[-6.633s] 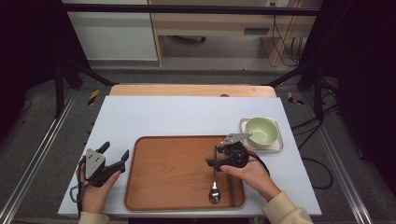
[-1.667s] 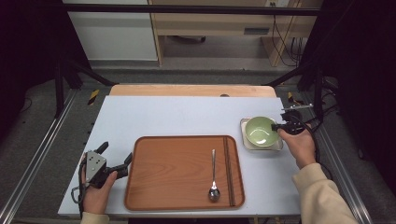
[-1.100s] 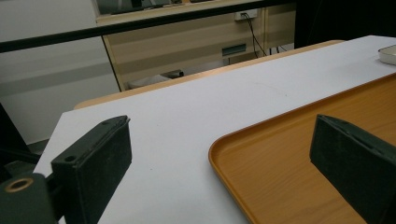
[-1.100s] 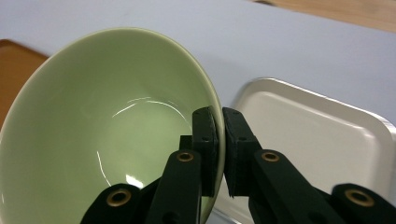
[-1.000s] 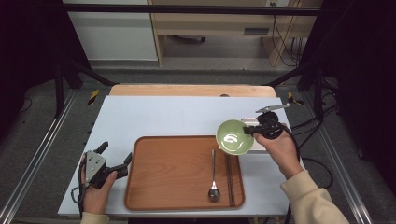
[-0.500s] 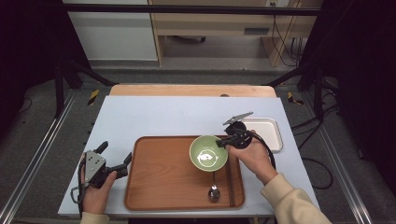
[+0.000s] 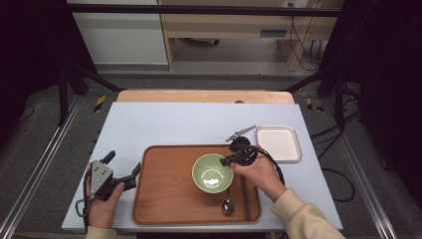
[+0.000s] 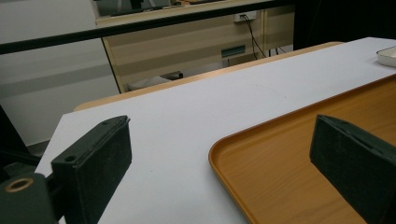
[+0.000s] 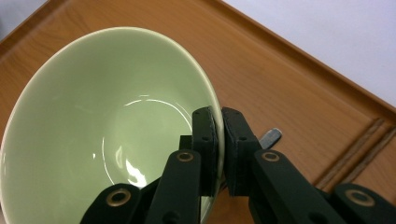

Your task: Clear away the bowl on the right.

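Pinching the right-hand rim of the green bowl [image 7: 213,173], the right gripper [image 7: 232,160] had its two black jaws nearly together, one pad inside the wall and the other outside it, as the right gripper view made plain [image 9: 218,140]. The bowl [image 9: 107,126] sat over the right half of the wooden tray [image 7: 164,199], its far edge close to the tray's far rim; whether its base was resting on the wood or just above it could not be told. Beneath the bowl's near edge lay a metal spoon [image 7: 228,205], with only its bowl end showing in the high view, and a pair of dark chopsticks [image 7: 245,199] lay just to the right of it, running near to far along the tray. A white rectangular dish [image 7: 278,143] stood on the pale table [image 7: 174,122] to the right of the tray, apart from it. Well to the left, the left gripper [image 7: 122,172] rested low beside the tray's left edge, its jaws spread wide with nothing between them; the left gripper view showed one jaw over the table and the other over the tray's corner [image 8: 289,158].
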`<action>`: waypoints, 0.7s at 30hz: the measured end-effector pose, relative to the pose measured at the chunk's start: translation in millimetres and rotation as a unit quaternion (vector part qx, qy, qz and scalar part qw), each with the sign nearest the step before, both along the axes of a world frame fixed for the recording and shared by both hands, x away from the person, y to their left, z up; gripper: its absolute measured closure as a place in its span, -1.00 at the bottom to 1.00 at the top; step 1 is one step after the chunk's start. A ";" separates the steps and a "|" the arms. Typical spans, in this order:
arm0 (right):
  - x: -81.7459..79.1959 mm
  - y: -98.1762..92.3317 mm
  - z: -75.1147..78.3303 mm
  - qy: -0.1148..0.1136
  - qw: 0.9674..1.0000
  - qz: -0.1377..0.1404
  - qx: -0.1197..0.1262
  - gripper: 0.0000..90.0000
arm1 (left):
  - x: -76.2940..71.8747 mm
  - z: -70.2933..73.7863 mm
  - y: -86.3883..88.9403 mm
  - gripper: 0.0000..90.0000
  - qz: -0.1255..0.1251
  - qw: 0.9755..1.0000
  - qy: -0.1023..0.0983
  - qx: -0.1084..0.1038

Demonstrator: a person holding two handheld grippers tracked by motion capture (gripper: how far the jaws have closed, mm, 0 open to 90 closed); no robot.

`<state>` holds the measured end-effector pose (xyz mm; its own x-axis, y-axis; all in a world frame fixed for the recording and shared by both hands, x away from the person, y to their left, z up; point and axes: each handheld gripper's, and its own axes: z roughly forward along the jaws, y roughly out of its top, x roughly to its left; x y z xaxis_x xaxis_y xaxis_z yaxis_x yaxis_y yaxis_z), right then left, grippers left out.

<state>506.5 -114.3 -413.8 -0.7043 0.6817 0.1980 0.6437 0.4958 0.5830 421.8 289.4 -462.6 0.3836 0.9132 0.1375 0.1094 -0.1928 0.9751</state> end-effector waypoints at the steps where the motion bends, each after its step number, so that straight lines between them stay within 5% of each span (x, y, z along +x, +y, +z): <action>1: -0.6 1.3 -0.4 0.004 1.000 0.002 -0.003 0.88 | 0.0 0.0 0.0 -0.89 0.000 1.000 0.000 0.000; 21: -0.9 7.0 -11.2 0.029 0.999 0.020 -0.004 0.87 | 0.2 -0.3 -1.0 -0.89 -0.002 1.000 0.002 0.002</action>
<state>505.6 -107.3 -425.0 -0.7190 0.6544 0.2338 0.6556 0.5271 0.5407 422.0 288.4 -462.9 0.3882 0.9110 0.1392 0.1125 -0.1968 0.9740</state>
